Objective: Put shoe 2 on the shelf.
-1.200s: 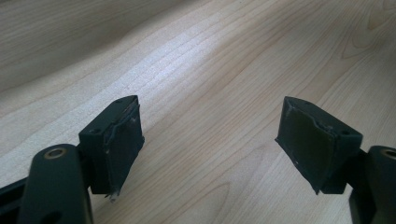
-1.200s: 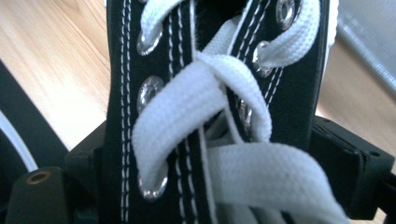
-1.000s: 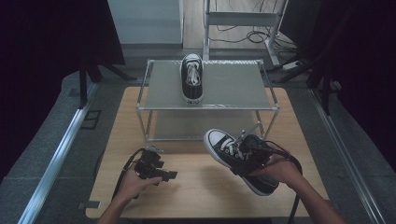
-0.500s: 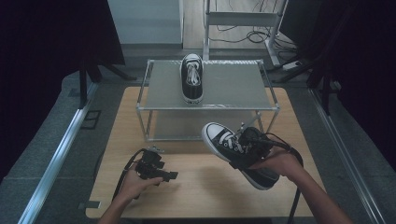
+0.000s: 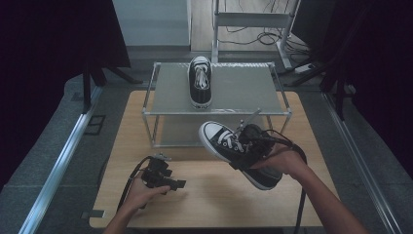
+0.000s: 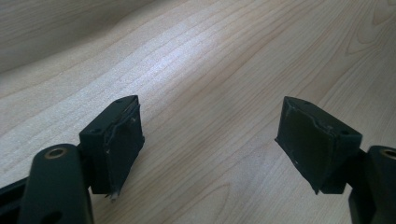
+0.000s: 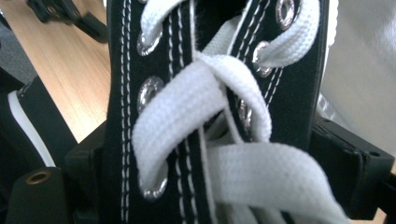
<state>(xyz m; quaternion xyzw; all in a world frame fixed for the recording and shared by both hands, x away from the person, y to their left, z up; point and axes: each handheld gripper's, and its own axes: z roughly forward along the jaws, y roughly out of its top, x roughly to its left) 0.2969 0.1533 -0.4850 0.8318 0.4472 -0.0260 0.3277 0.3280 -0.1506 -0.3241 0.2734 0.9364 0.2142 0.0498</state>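
Right tongs (image 5: 251, 146) clamp the laced sneaker (image 5: 229, 144) aloft, just before the shelf rack (image 5: 168, 105) near the counter's (image 5: 204, 195) right edge. Lift level, toe forward, beside its mate (image 5: 200, 80). Left tongs (image 5: 168, 179) rest empty, their pads apart.

We saw a table (image 5: 204, 195) of pale wood, smooth and matt, its grain plain under the left gripper (image 6: 210, 154), whose black pads (image 6: 123, 140) looked rubbery, dull and frayed at the edges. The held shoe (image 5: 238, 151) was black canvas with white stitching, a flat woven white lace (image 7: 196, 102) and shiny metal eyelets (image 7: 150, 88). The rack (image 5: 234, 92) had bright metal tubes and a matt grey shelf.
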